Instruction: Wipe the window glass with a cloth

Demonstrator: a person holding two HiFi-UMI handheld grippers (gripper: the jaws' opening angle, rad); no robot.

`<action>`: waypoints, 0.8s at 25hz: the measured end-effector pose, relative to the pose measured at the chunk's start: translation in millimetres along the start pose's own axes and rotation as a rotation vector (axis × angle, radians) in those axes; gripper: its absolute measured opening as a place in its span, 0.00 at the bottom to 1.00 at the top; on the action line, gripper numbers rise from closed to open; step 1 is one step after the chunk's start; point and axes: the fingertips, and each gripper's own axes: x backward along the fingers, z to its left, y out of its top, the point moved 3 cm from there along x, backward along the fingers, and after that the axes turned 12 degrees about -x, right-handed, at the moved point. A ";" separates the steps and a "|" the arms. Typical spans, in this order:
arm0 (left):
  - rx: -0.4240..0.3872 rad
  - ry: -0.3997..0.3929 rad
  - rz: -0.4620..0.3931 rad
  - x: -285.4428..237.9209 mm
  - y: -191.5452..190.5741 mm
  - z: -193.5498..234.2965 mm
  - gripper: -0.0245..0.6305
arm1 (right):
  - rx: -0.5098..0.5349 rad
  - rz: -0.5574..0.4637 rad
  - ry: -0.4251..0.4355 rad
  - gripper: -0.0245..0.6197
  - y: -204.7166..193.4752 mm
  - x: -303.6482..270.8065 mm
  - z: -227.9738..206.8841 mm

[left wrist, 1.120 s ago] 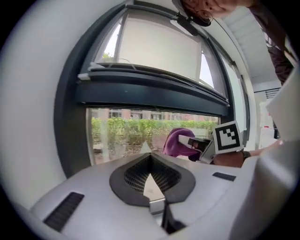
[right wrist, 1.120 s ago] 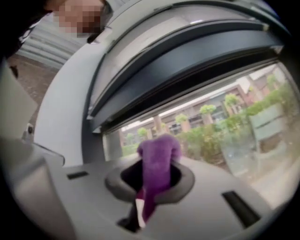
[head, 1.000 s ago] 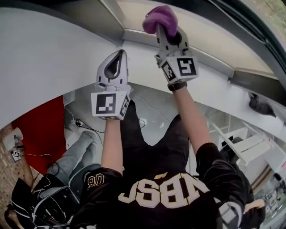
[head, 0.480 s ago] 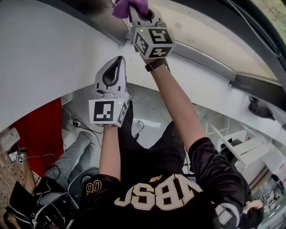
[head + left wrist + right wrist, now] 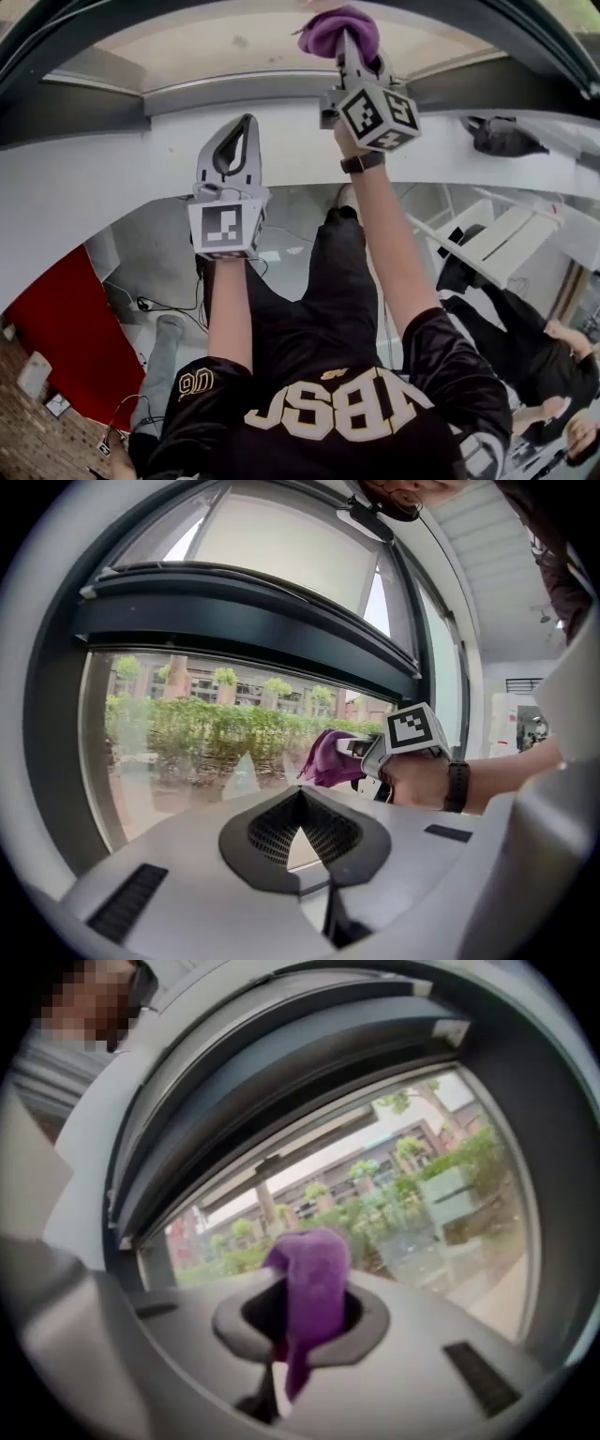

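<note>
The left tool [image 5: 246, 124] was raised on an outstretched arm, its marker cube [image 5: 228, 225] facing the head camera. In the left gripper view its dark padded jaws [image 5: 302, 803] met at the tips and held nothing. It pointed at the window glass [image 5: 150, 789], which sat below a heavy dark frame bar [image 5: 244, 635]. Through the lower pane a green hedge [image 5: 216, 735] and buildings showed.

To its right, and reaching higher in the head view, the right tool [image 5: 345, 45] was closed on a purple cloth [image 5: 337, 28]. The cloth bunched out past the jaw tips in a rounded wad. The right gripper view showed this plainly: the cloth [image 5: 311, 1274] stood clamped between the jaws of the right tool [image 5: 302, 1335], with a narrow tail hanging down below the grip. Beyond it lay the glass [image 5: 441, 1222] and the dark frame [image 5: 281, 1082].

Seen from the left tool, the cloth [image 5: 328, 758] was up against the right part of the lower pane, just under the frame bar. Whether it was pressed on the glass or just short of it could not be told. The right tool [image 5: 364, 750] sat behind the cloth, with its marker cube [image 5: 414, 731] above the hand [image 5: 417, 782]. A dark wristwatch [image 5: 456, 787] ringed the wrist. The two tools were apart, not touching.
</note>
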 end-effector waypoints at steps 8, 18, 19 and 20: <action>-0.128 -0.171 -0.010 -44.2 15.5 -118.6 0.06 | -0.221 -0.258 -0.332 0.10 130.8 74.8 -181.5; -0.139 -0.008 0.054 12.6 -12.7 -0.3 0.06 | -0.159 0.071 0.018 0.10 -21.9 7.4 15.3; -0.134 0.030 0.064 24.0 -17.1 25.0 0.06 | -0.133 0.123 0.085 0.10 -48.7 -5.5 50.5; -0.113 0.069 0.070 35.9 -18.6 50.3 0.06 | -0.107 0.170 0.149 0.10 -74.4 -17.6 86.0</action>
